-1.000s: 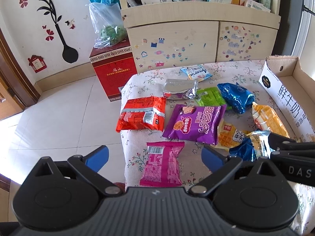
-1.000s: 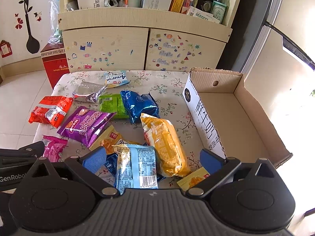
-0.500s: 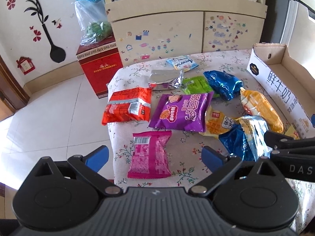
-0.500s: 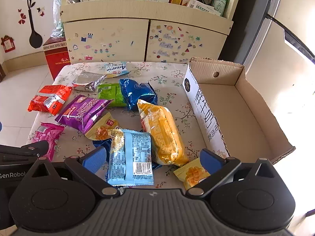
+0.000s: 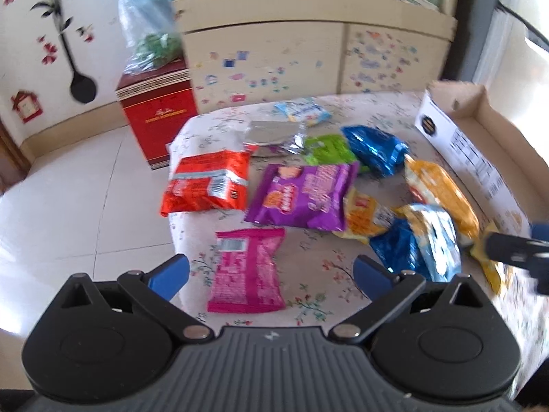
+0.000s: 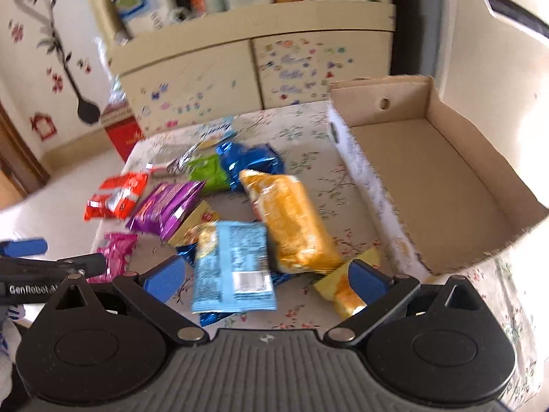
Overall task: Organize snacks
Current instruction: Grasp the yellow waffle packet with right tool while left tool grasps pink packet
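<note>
Several snack packets lie on a floral tablecloth. My left gripper (image 5: pixel 271 273) is open above the near edge, with a pink packet (image 5: pixel 247 269) between its fingers but untouched. Behind it lie a red packet (image 5: pixel 207 183) and a purple packet (image 5: pixel 303 195). My right gripper (image 6: pixel 264 276) is open over a light blue packet (image 6: pixel 233 266), with a long orange packet (image 6: pixel 291 219) beside it and a small yellow packet (image 6: pixel 339 286) by the right finger. The open cardboard box (image 6: pixel 446 171) stands to the right and holds nothing.
A cream cabinet (image 5: pixel 308 55) with stickers stands behind the table, shelves of goods above it. A red carton (image 5: pixel 158 116) with a plastic bag on top sits on the tiled floor at left. Blue (image 5: pixel 374 149), green (image 5: pixel 326 147) and silver (image 5: pixel 274 135) packets lie further back.
Both grippers have moved and the views are blurred. The left view has shifted so the packets sit further right and nearer. The right gripper has tilted and swung, and the box looms larger.
</note>
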A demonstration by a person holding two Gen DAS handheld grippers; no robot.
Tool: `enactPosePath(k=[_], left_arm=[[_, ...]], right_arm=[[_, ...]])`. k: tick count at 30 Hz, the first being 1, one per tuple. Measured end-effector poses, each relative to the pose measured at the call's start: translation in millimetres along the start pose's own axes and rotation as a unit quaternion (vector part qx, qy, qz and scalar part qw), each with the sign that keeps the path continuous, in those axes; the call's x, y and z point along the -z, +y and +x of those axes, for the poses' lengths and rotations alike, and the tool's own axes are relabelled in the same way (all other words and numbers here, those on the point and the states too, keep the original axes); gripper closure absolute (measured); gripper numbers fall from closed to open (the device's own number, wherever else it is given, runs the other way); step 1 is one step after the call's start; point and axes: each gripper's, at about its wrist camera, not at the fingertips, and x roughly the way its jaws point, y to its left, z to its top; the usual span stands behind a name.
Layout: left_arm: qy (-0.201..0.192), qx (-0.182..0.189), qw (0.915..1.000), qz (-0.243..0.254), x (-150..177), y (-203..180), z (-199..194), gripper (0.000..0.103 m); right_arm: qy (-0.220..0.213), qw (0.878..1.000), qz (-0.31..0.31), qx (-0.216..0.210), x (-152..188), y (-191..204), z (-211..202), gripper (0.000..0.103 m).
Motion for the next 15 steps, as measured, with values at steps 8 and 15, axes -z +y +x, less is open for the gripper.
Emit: enactPosePath(k=[8,15], left_arm=[[0.018,-0.01,0.9971,-0.074,-4,38,12,0.002],[0.046,-0.006,0.9936,-0.103,0,50,30,0.002]], right_arm=[[0.01,0.994,0.104,-0.016,8,-64,-8,0.0],[0.054,0.987,0.153,-0.011,25,-85,21,0.006]])
